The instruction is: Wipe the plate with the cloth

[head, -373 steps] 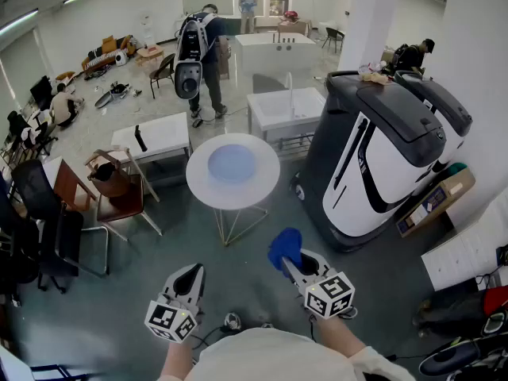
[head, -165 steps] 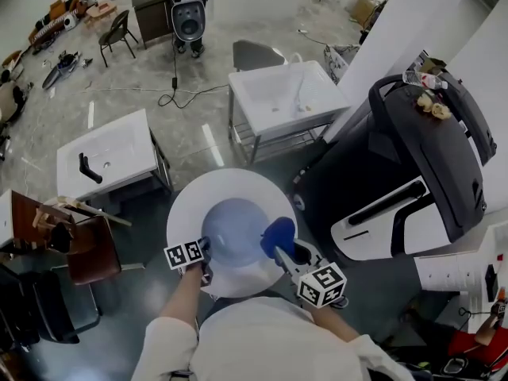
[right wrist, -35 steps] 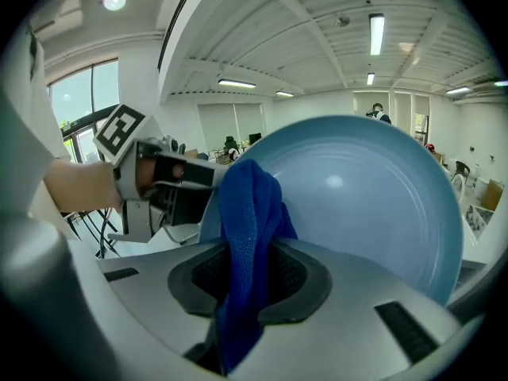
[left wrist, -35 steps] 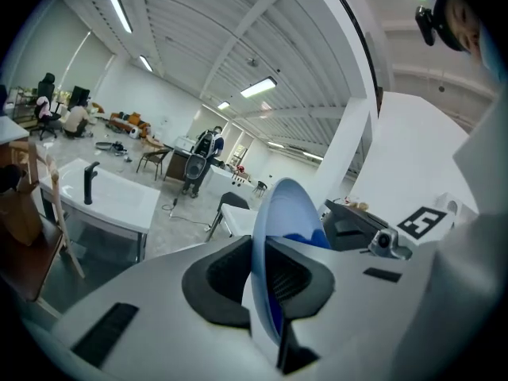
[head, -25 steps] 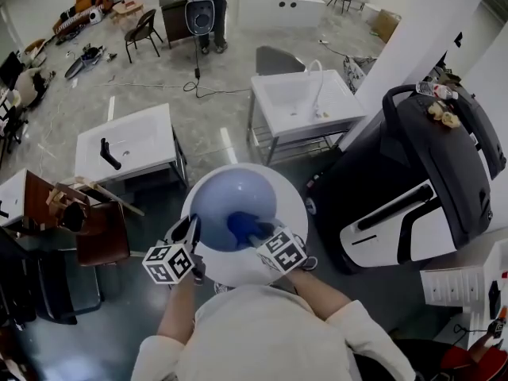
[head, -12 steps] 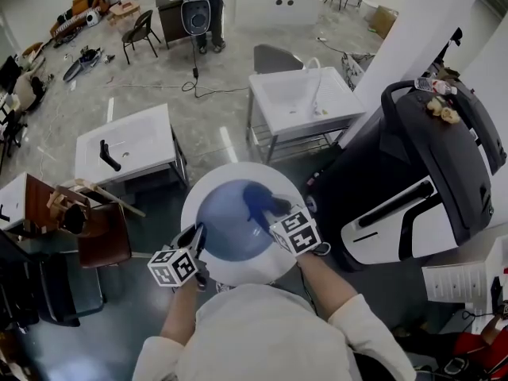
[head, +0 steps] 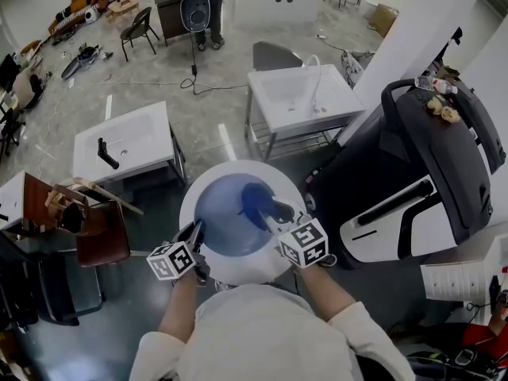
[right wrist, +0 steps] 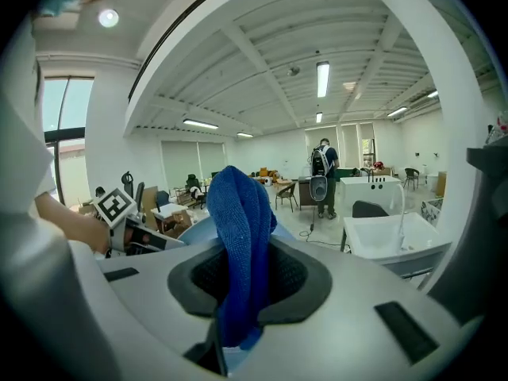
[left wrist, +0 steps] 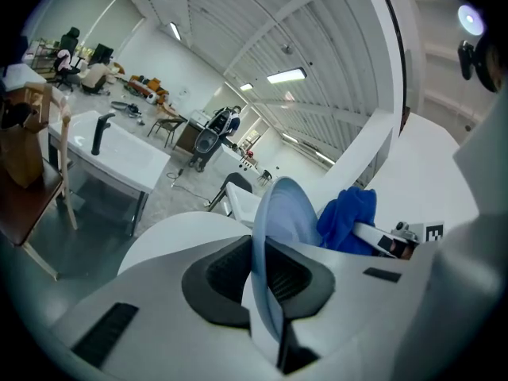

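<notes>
Your left gripper (head: pixel 194 232) is clamped on the near-left rim of the pale blue plate (head: pixel 222 213), which you hold above the round white table (head: pixel 242 272). The plate's hollow side faces up and toward your right gripper (head: pixel 274 213). In the left gripper view the plate (left wrist: pixel 279 213) rises edge-on from the jaws. Your right gripper's jaws are closed on the blue cloth (head: pixel 254 198), a folded bunch whose long axis runs straight out from the jaws (right wrist: pixel 242 228). It lies over the far-right part of the plate's hollow. Whether it touches there, I cannot tell.
</notes>
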